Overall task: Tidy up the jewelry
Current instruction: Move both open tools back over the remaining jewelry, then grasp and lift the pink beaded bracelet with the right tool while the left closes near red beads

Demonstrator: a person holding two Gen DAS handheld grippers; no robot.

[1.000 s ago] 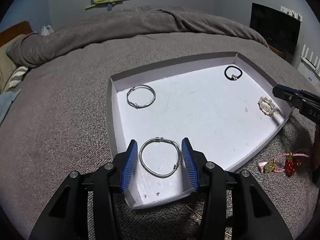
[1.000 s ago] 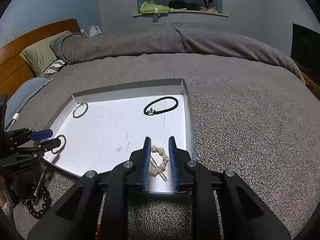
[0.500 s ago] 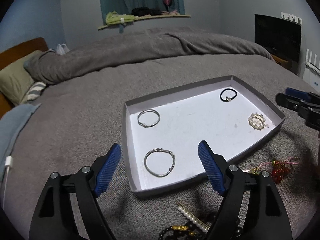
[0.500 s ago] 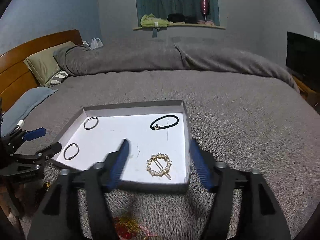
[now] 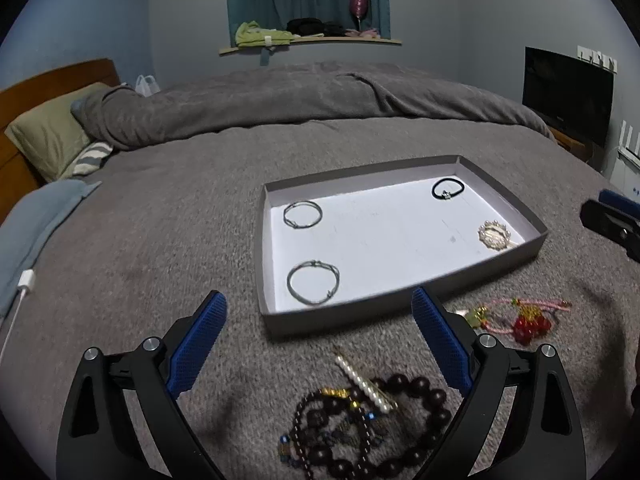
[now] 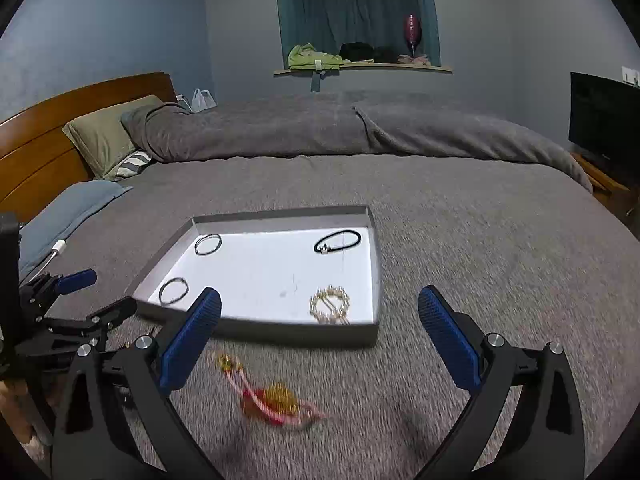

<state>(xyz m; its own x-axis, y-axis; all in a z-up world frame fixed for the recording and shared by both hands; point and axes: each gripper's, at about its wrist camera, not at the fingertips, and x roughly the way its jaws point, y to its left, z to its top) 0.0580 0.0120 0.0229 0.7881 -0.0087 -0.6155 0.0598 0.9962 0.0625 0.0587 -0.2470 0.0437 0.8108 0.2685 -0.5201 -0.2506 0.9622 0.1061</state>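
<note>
Below my left gripper point(image 5: 318, 344), jaws opening and empty: bead bracelet point(image 5: 372, 432) (limp, light); grasp across one strand.

Grey bed point(image 6: 400, 208) – blue walls point(image 6: 120, 20), curtained window point(image 6: 356, 4) (dim).

Red/gold tassel charm point(image 6: 276, 400) motion-blurred in right wrist view. Dark bead bracelet point(image 5: 360, 436) cut off at btm edge. Pearl brooch point(image 6: 330, 304) detail too blurred.
</note>
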